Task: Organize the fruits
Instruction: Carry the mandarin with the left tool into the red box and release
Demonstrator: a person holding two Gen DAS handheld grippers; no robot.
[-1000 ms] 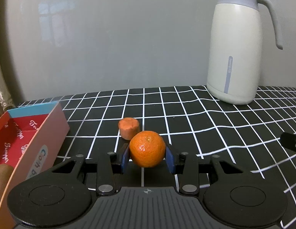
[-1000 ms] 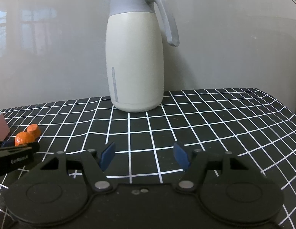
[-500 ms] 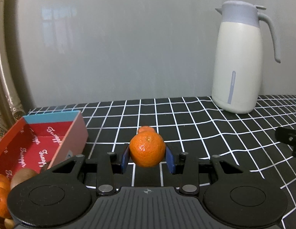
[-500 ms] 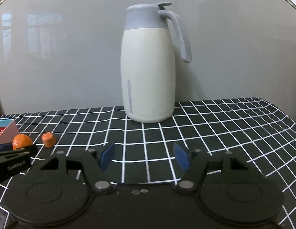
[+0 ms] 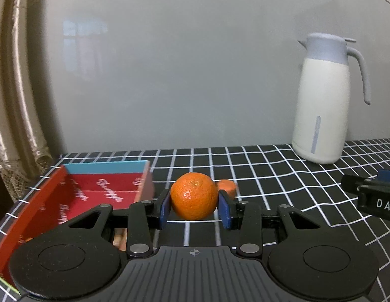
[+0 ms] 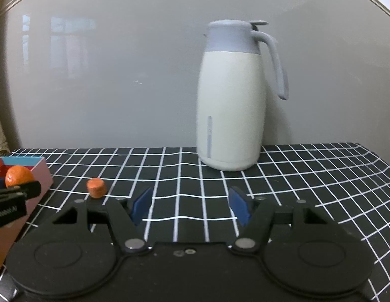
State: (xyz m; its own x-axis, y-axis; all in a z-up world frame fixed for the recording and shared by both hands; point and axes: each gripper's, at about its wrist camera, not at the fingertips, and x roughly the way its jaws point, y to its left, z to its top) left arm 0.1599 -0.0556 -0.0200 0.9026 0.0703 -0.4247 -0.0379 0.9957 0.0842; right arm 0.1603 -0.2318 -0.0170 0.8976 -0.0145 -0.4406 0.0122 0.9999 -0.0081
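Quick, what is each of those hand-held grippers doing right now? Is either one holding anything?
Left hand-held gripper: shut on the mandarin.
Right hand-held gripper: open, nothing between its pads.

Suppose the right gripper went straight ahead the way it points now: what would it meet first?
Probably the checked tablecloth, since the right gripper, open and empty, tilts slightly down. Nothing stands between its fingers; the jug lies further back and slightly right, though depth is hard to judge.

The left hand-held gripper (image 5: 194, 210) is clamped on something, while the right hand-held gripper (image 6: 191, 205) stands parted, empty.
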